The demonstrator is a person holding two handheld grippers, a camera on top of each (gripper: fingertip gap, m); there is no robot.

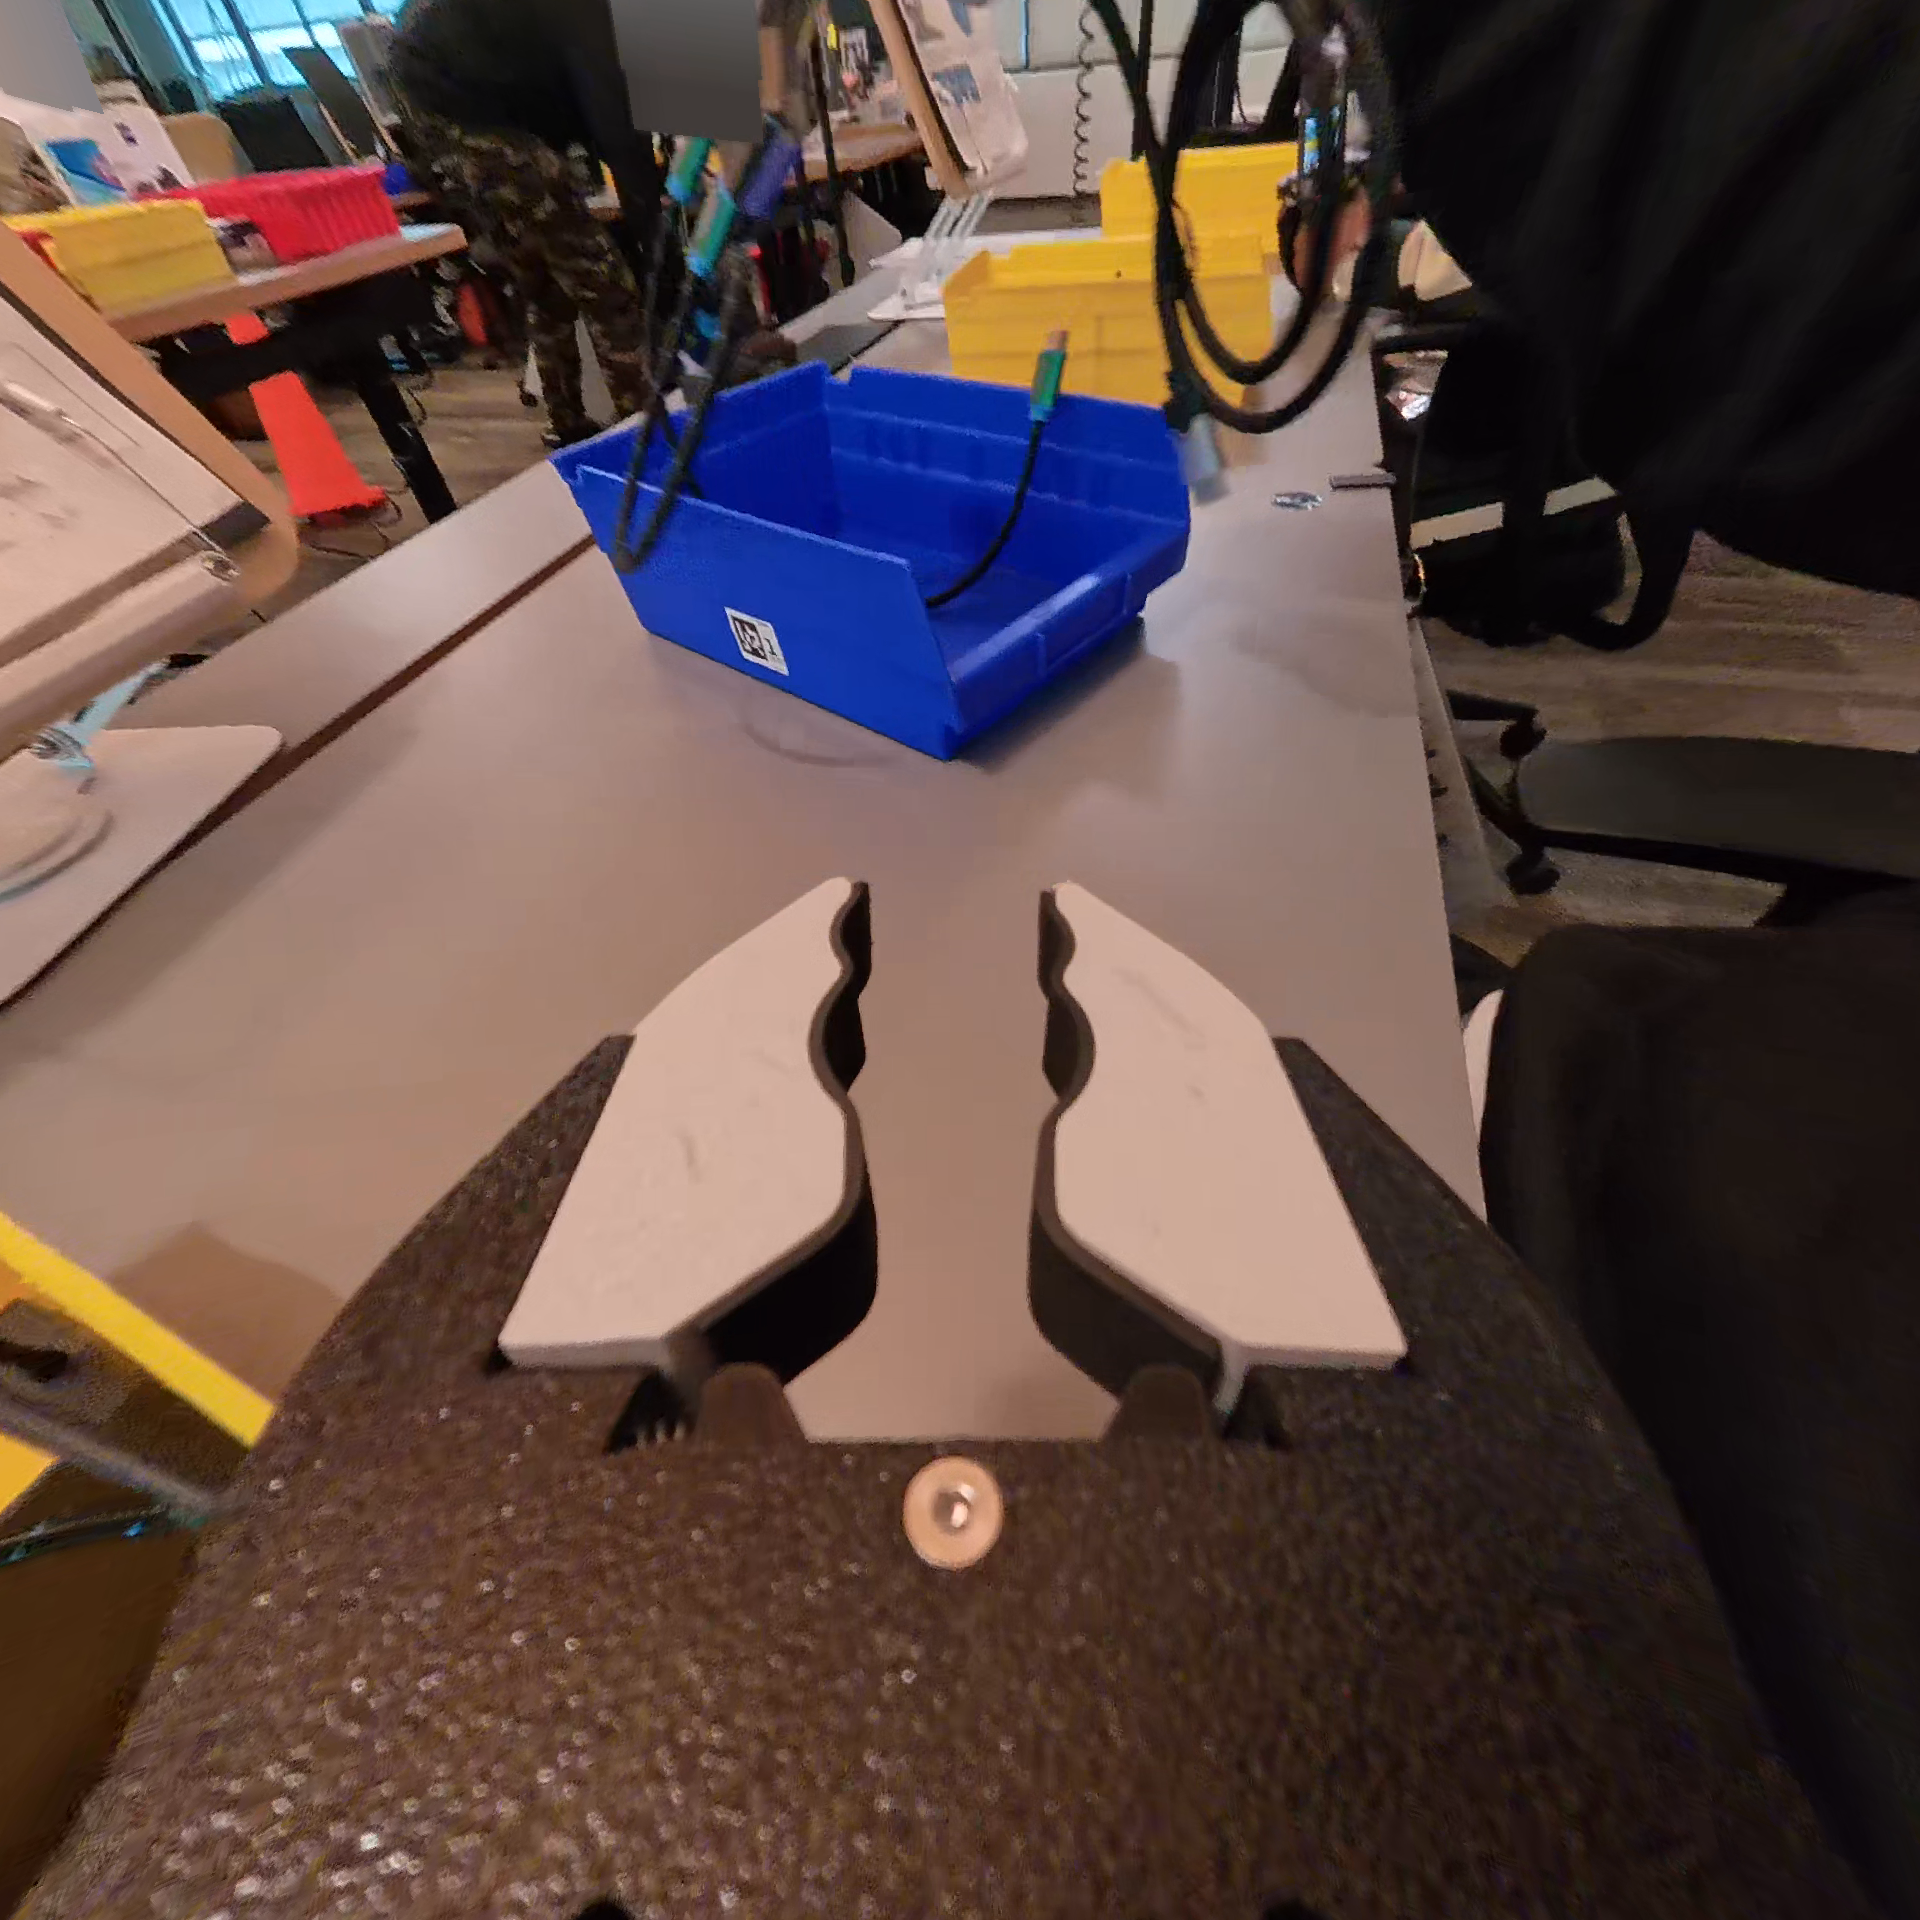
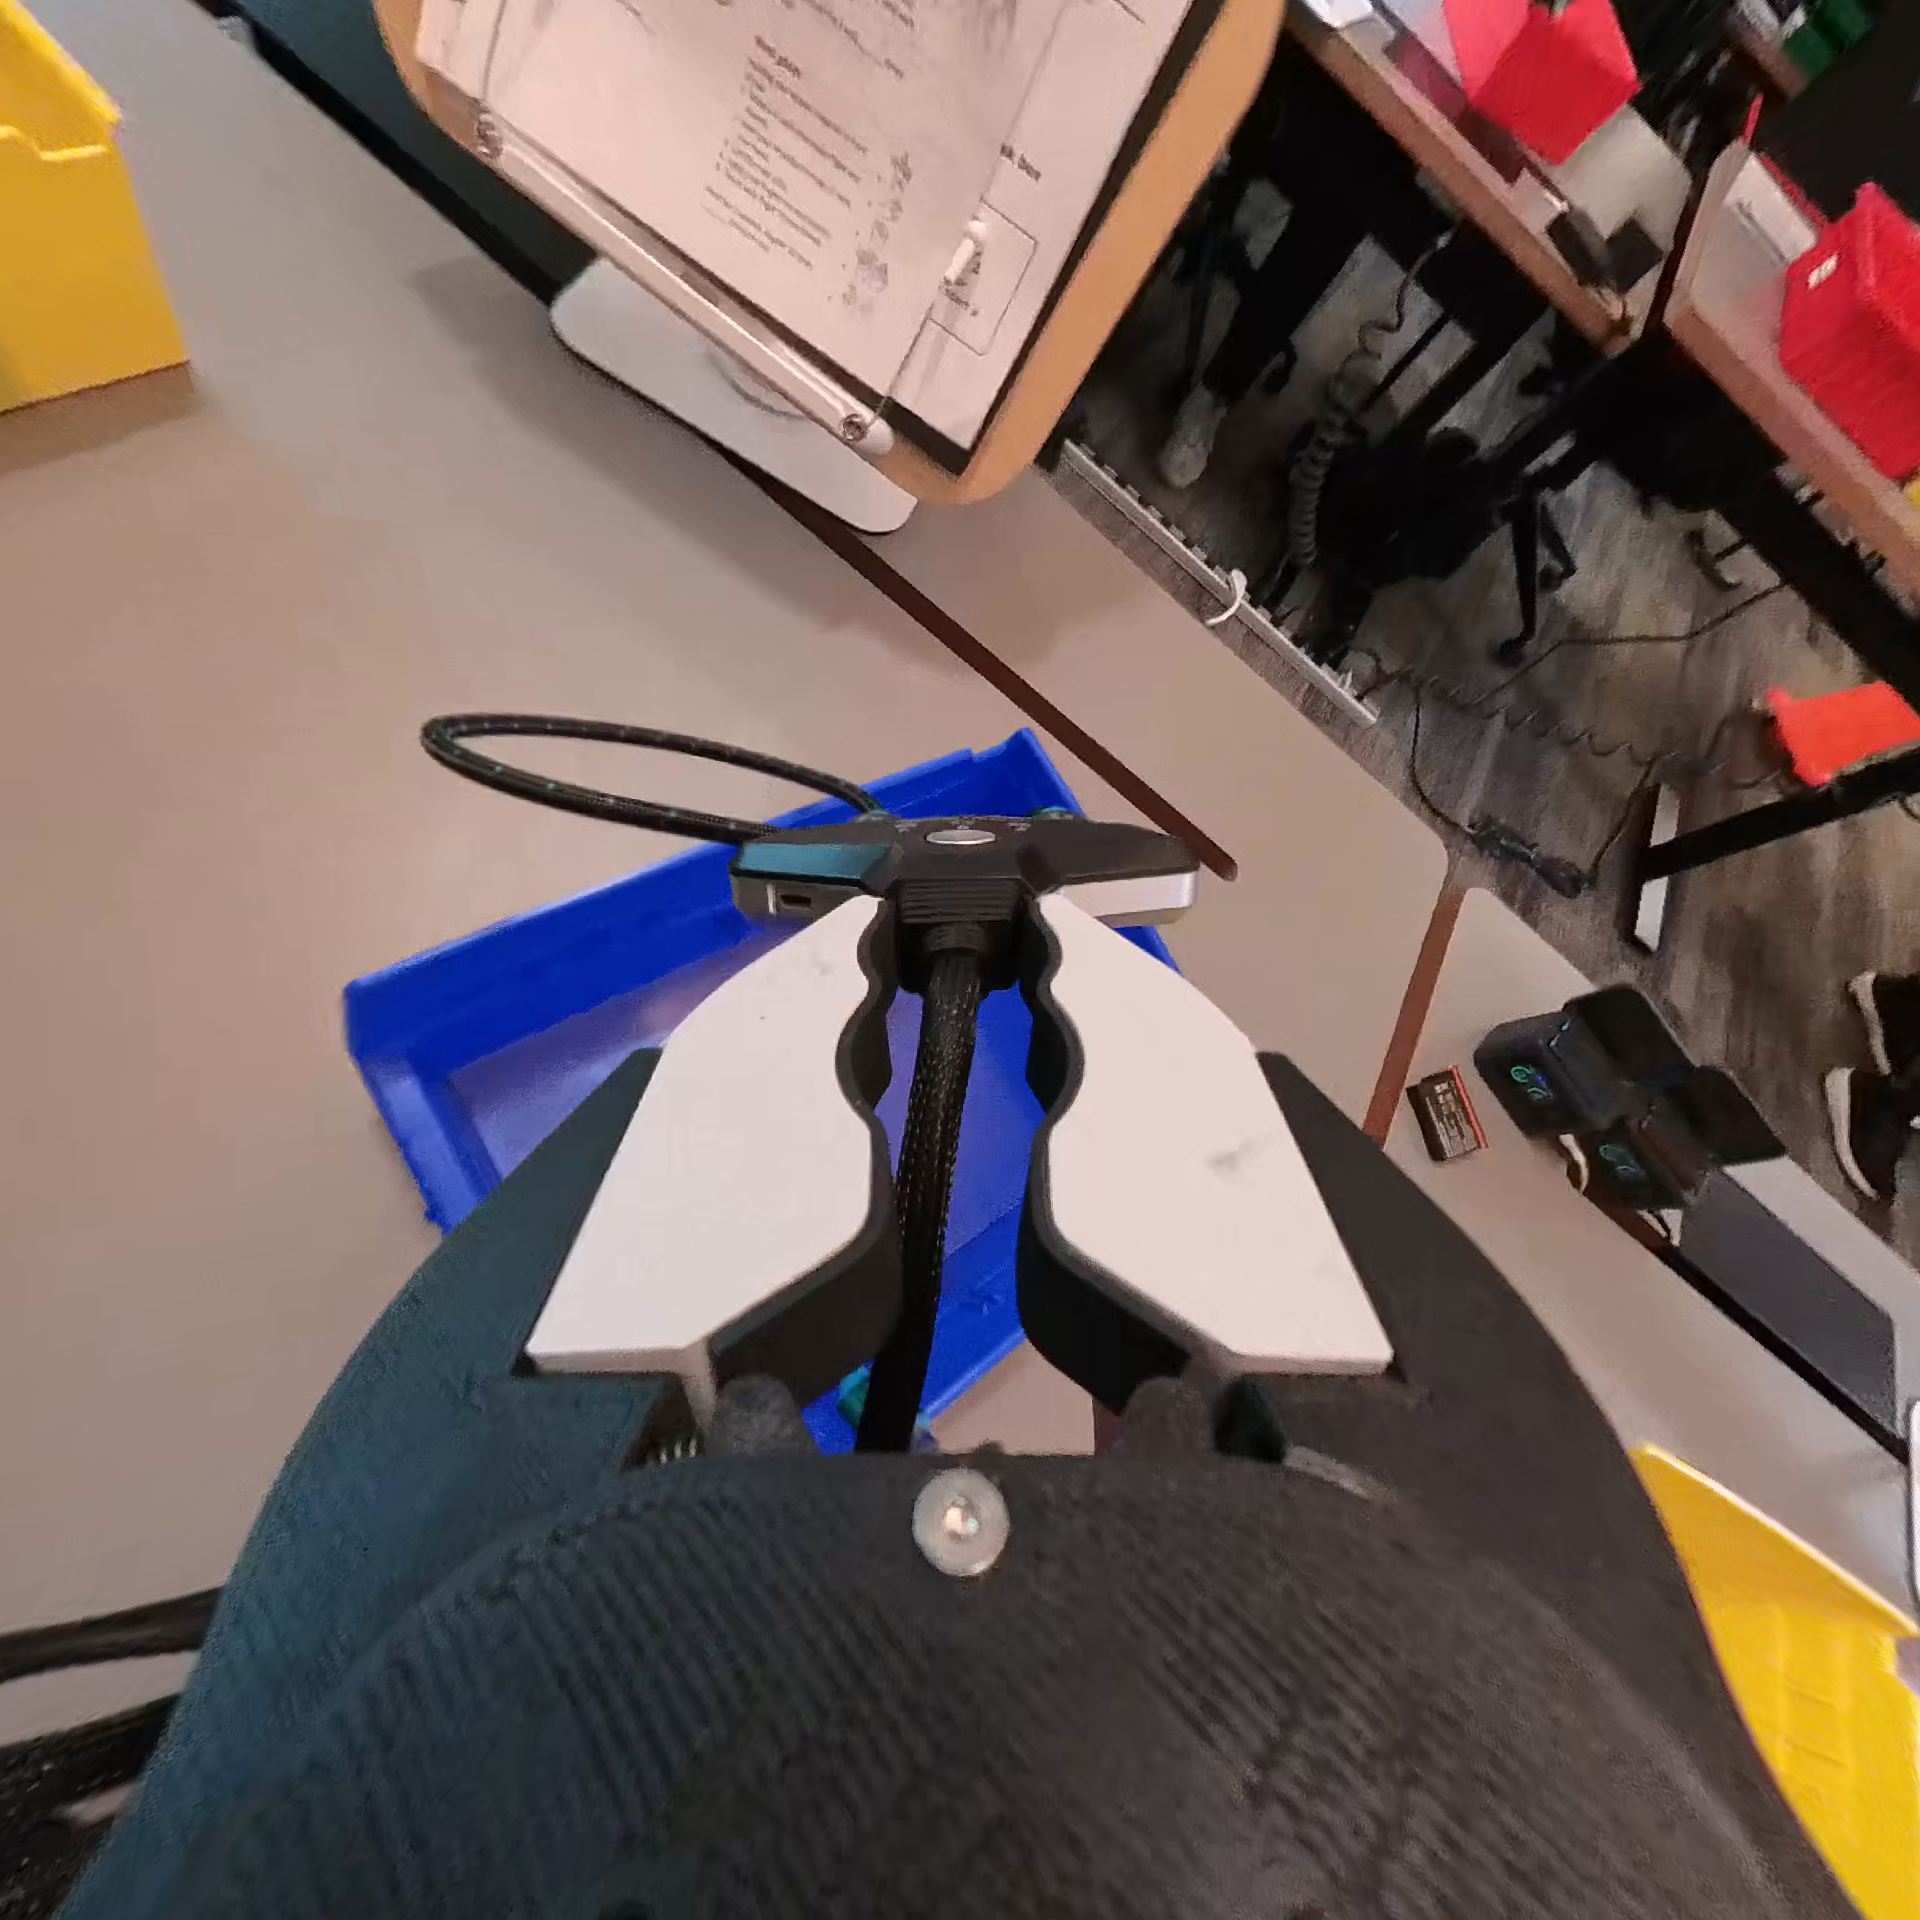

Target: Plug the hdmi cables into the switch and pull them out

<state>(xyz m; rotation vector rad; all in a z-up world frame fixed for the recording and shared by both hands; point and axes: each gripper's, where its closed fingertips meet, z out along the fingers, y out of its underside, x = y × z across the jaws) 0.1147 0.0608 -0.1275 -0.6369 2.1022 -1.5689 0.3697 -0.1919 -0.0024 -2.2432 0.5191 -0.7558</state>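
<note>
Blue plastic bin (image 1: 883, 582) as landmark: right gripper (image 2: 951, 914) above it, clamped on black HDMI switch (image 2: 966, 857); left gripper (image 1: 954, 914) before it, fingers apart, empty.

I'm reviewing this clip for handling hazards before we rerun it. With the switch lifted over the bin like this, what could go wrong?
1. The right gripper pinches the switch only at its cable neck, so it could twist or slip.
2. Black cables dangle above the blue bin and may snag its rim.
3. The left gripper is open and empty, so nothing steadies the switch.
</note>
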